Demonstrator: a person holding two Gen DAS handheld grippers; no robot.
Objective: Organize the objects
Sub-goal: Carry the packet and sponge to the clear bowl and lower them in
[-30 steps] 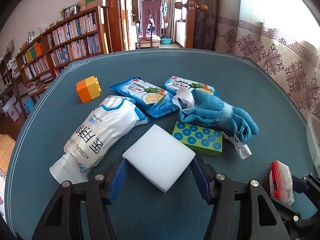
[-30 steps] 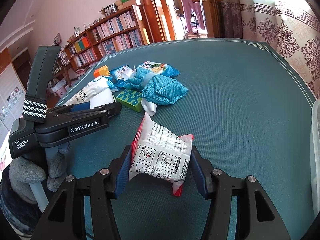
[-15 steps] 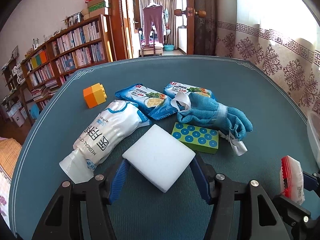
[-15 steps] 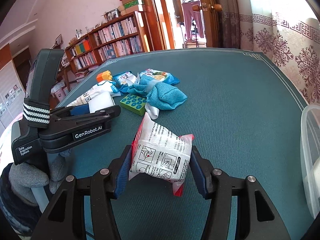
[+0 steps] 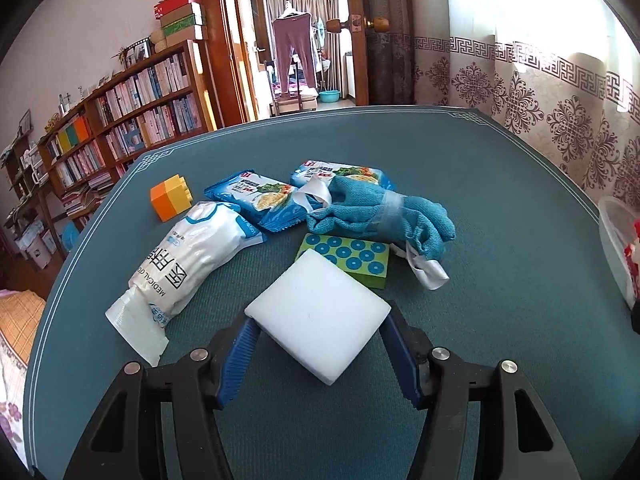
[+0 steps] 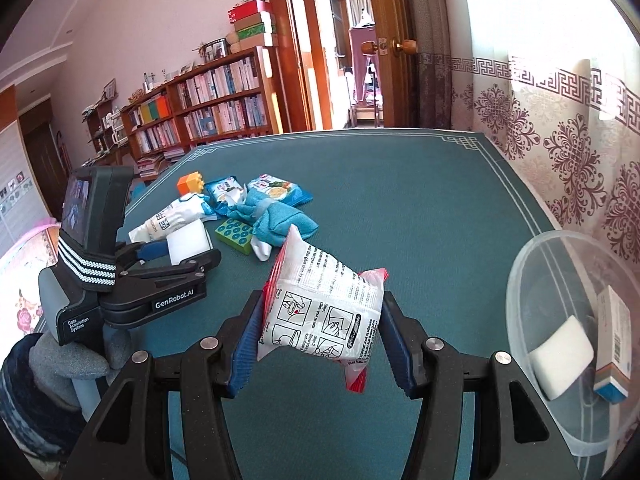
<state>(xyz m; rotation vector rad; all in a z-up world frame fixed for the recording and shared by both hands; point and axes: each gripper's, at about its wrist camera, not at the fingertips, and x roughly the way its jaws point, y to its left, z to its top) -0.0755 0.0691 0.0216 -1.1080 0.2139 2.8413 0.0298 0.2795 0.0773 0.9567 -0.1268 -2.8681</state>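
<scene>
My left gripper (image 5: 318, 322) is shut on a white sponge block (image 5: 318, 316), held above the teal table; the same gripper (image 6: 182, 246) shows at the left of the right wrist view. My right gripper (image 6: 320, 300) is shut on a white packet with red edges and printed pictures (image 6: 324, 308), lifted off the table. To its right stands a clear plastic tub (image 6: 520, 276); its rim (image 5: 608, 232) also shows in the left wrist view. Inside lie a white sponge (image 6: 562, 354) and a small box (image 6: 614, 346).
A pile lies ahead on the table (image 5: 500, 200): an orange and yellow brick (image 5: 171, 197), a white medical bag (image 5: 184, 256), two blue noodle packets (image 5: 256, 196), a blue towel bundle (image 5: 380, 216) and a green dotted sponge (image 5: 348, 254). Bookshelves stand far left.
My right gripper has risen and moved right with the packet, bringing the clear tub into view. My left gripper has shifted with the sponge block, so the pile sits a little farther off.
</scene>
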